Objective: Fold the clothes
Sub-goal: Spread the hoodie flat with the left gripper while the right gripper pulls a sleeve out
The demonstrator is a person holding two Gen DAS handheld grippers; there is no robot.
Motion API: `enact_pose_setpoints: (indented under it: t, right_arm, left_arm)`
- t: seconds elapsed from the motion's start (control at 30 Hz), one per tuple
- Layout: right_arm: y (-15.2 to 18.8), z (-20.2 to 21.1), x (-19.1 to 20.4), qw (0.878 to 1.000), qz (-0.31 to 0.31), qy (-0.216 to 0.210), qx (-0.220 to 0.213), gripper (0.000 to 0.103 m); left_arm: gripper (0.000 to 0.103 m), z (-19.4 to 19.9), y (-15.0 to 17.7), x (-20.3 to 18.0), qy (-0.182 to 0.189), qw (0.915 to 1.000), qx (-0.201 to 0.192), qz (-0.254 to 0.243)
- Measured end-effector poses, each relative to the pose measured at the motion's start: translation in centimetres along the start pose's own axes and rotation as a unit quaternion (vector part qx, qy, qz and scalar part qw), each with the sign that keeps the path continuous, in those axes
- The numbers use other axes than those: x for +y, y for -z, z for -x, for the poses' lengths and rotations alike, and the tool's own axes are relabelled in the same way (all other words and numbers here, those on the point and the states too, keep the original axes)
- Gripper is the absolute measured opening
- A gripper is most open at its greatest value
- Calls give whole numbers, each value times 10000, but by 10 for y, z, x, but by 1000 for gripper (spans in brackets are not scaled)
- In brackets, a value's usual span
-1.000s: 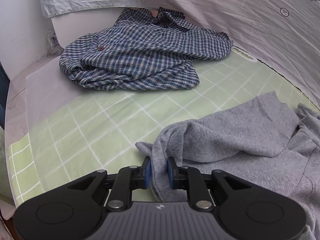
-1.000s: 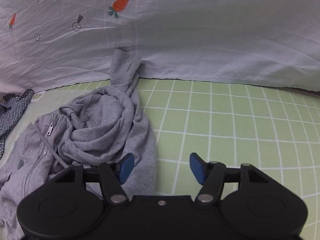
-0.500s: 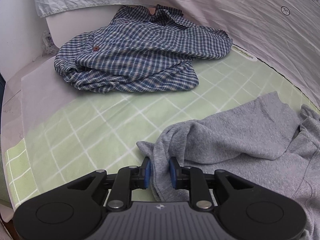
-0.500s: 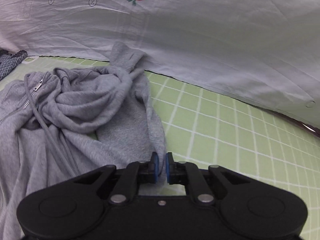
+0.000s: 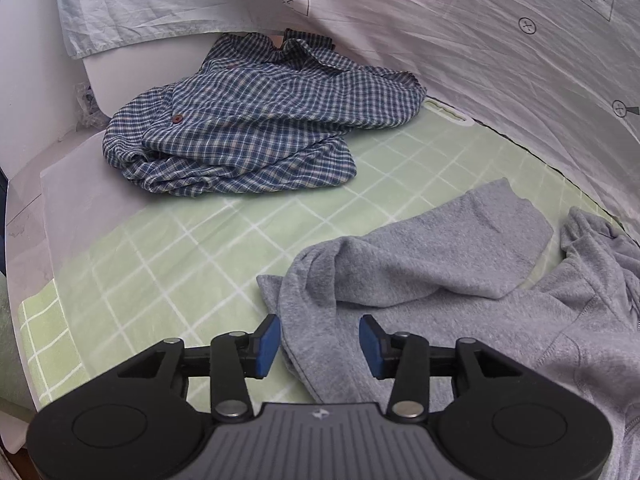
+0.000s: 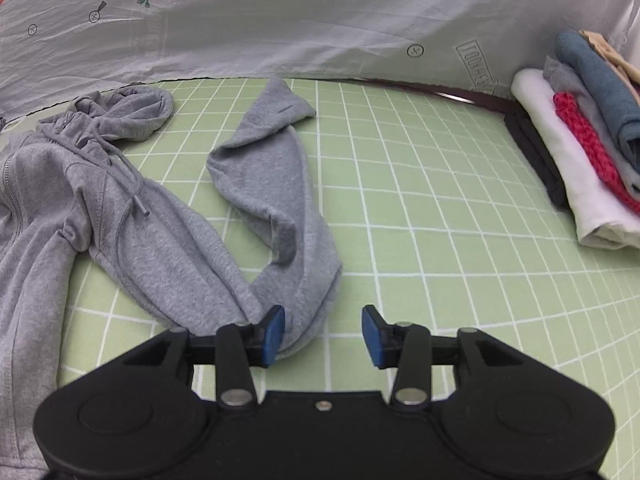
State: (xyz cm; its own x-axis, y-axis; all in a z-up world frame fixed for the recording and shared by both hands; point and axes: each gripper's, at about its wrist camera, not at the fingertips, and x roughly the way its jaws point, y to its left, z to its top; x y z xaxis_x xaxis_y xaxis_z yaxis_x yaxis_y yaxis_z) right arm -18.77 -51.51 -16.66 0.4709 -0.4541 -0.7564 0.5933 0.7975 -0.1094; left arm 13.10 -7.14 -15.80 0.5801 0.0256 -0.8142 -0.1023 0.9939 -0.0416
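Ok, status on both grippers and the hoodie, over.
Left gripper and right gripper opening, pads off the cloth. Grey hoodie spread on green mat, sleeve out, unfolded. Nothing in the way.

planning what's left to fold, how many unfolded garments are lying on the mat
2. A gray hoodie is spread in front of both grippers, one sleeve reaching toward the sheet. A blue plaid shirt is crumpled at the mat's far left corner. The folded stack at right isn't counted.

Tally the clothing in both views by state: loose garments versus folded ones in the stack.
Loose garments: 2, the grey hoodie and the checked shirt
Folded garments in the stack: at least 5 visible layers, exact count unclear
Total: at least 7
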Motion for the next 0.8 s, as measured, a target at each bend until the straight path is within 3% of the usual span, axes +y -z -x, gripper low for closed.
enact_pose_setpoints:
  t: [0.1, 0.17, 0.23, 0.37, 0.57, 0.6, 0.73, 0.8]
  right_arm:
    - [-16, -3, -9, 9992, -249, -244, -197, 60]
    - [-27, -10, -15, 9980, -419, -413, -243, 61]
    - [-35, -18, -19, 9972, -467, -518, -273, 57]
    - [-50, -44, -28, 9963, -527, -628, -241, 53]
    - [-69, -84, -27, 9946, -495, -914, -31, 51]
    - [-70, -90, -25, 9943, -466, -961, 34, 48]
    - [-68, -100, -23, 9952, -338, -919, 9, 6]
    - [-62, -96, -30, 9967, -425, -681, -127, 2]
  left_arm:
    - [65, 20, 9, -10, 197, 9998, -78, -65]
    - [78, 31, 17, -24, 385, 9989, -34, -255]
    - [83, 40, 32, -48, 607, 9951, -16, -777]
    - [84, 51, 61, -94, 907, 9816, 62, -1681]
    - [84, 47, 81, -141, 1062, 9696, 288, -2185]
    - [84, 46, 82, -144, 986, 9690, 297, -2245]
    - [88, 40, 80, -143, 880, 9709, 451, -2180]
    - [90, 37, 81, -140, 829, 9721, 525, -2131]
